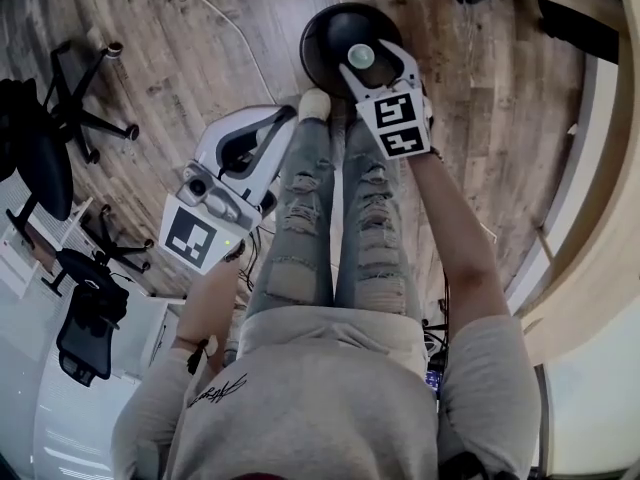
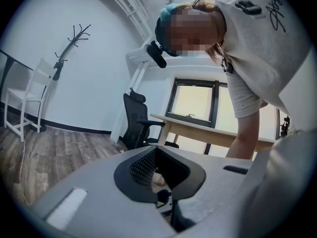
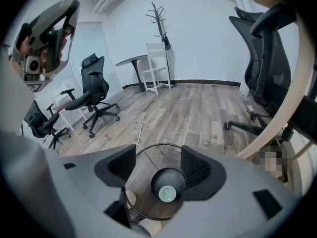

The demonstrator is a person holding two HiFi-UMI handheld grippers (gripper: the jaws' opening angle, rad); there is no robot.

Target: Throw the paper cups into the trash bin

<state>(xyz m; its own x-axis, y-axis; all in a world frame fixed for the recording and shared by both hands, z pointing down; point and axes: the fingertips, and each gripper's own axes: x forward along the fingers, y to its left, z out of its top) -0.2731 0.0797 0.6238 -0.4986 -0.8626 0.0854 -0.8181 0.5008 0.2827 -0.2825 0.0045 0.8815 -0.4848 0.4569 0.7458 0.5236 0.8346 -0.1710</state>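
Right jaws: wide apart and gripping nothing; I see the right gripper (image 3: 159, 166) hanging straight above the bin (image 1: 325, 33).
Left jaws: drawn together at the tips with nothing between them; the left gripper (image 2: 156, 152) is off to the bin's left, well apart from it.
Cup: one cup (image 3: 167, 193) shows as a pale round inside the bin, against its dark bottom and clear of the right jaws; I cannot tell whether it stands or lies.
Shoe: a pale shoe toe (image 1: 315, 103) sits just beside the bin's near rim.
Cable: a cable (image 3: 143, 118) runs over the floor beyond the bin.
Chair: a black chair (image 3: 94, 90) stands well beyond the bin, to its left.
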